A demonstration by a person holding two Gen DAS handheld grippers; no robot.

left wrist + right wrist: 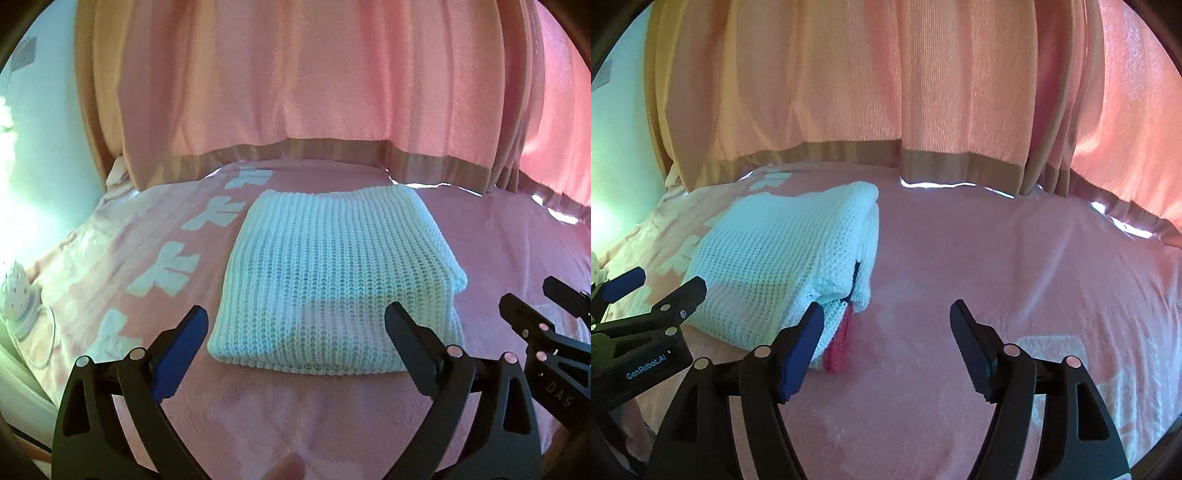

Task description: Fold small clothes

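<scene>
A white knitted garment (332, 273) lies folded into a neat rectangle on the pink blanket (258, 413). In the right wrist view the garment (775, 254) shows stacked layers and a red knitted edge (839, 345) at its near right corner. My left gripper (297, 323) is open and empty, held just in front of the garment's near edge. My right gripper (888, 319) is open and empty, to the right of the garment, over bare blanket. Each gripper shows at the edge of the other's view.
Pink curtains (314, 81) hang close behind the bed's far edge. White bow patterns (166, 273) run along the blanket's left side. A small white object (16, 295) lies at the far left. A pale patch (1052, 343) marks the blanket at the right.
</scene>
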